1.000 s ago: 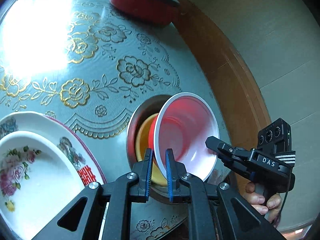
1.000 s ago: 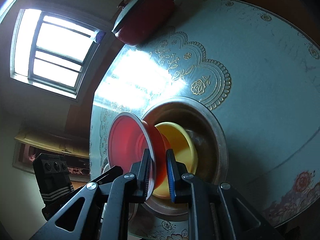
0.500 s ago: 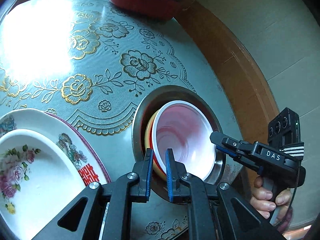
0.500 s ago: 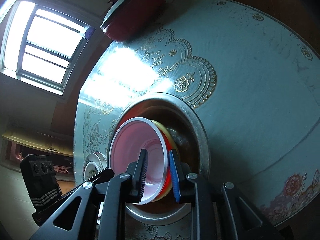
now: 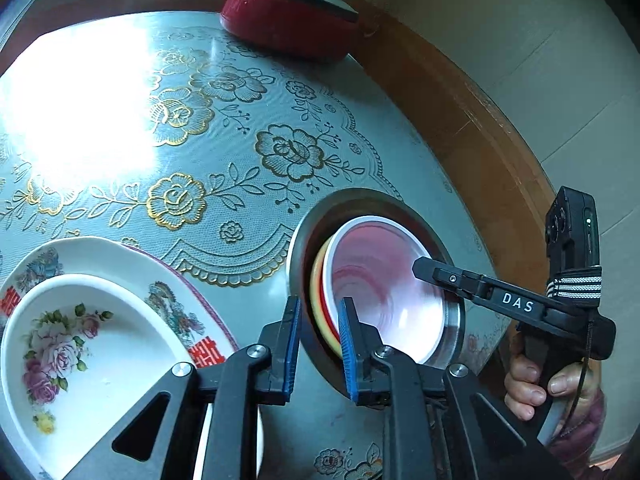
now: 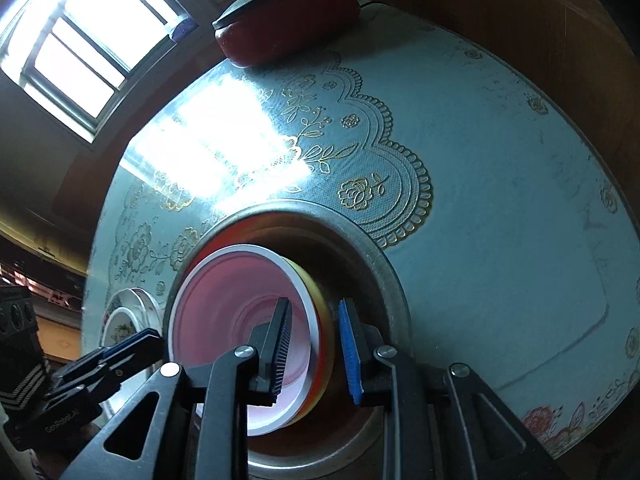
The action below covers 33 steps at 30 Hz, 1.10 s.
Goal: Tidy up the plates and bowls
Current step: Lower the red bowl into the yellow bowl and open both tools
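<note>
A red bowl (image 5: 384,292) with a white rim lies nested in a yellow bowl (image 5: 318,280), inside a steel bowl (image 5: 340,200) on the table. My left gripper (image 5: 318,344) straddles the near rims of the nested bowls. Its jaws are opening, and a gap shows beside the left pad. In the right wrist view my right gripper (image 6: 314,344) straddles the opposite rim of the red bowl (image 6: 232,300) and the yellow bowl (image 6: 324,304). Its jaws have widened and neither pad touches. Each gripper also shows in the other's view: the right gripper (image 5: 424,272) and the left gripper (image 6: 132,344).
A white floral dish (image 5: 80,340) rests on a larger patterned plate (image 5: 172,280) left of the steel bowl. A red lidded pot (image 5: 288,20) stands at the far side. The table's wooden edge (image 5: 460,120) curves close on the right. A hand (image 5: 528,388) holds the right gripper.
The red bowl, held tilted on edge between both grippers, has come down flat into the yellow bowl. Both pairs of jaws have parted from its rim.
</note>
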### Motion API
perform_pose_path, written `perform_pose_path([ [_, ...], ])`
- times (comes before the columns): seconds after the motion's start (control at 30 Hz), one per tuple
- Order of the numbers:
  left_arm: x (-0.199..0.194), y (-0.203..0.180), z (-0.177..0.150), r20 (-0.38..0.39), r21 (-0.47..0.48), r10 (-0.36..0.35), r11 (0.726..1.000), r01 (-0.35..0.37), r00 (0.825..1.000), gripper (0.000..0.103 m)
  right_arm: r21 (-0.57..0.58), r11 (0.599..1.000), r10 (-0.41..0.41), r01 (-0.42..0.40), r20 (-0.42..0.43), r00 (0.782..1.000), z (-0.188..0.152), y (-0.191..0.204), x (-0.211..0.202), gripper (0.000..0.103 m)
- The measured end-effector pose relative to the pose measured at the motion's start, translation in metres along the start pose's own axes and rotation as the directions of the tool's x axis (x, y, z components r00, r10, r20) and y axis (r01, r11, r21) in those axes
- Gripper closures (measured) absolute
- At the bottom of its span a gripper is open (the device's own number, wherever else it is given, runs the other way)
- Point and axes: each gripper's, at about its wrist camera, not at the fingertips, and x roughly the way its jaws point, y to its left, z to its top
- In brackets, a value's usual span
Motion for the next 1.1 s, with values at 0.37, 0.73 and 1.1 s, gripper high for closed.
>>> perform_pose_path([
  [0.37, 0.001, 0.014, -0.002, 0.011, -0.027, 0.022, 0.999, -0.022, 1.0, 0.083, -0.364, 0.895, -0.262, 0.259, 0.044, 0.964, -0.009, 0.042, 0.022, 0.087],
  [0.73, 0.007, 0.013, -0.001, 0.02, -0.008, 0.039, 0.999, -0.039, 0.999, 0.076, -0.409, 0.859, -0.304, 0.307, 0.075, 0.95, -0.017, 0.047, 0.023, 0.088],
  [1.1, 0.004, 0.008, -0.003, 0.069, 0.057, 0.091, 0.994, -0.095, 0.993, 0.066, -0.362, 0.891, -0.273, 0.274, 0.056, 0.96, -0.019, 0.045, 0.016, 0.072],
])
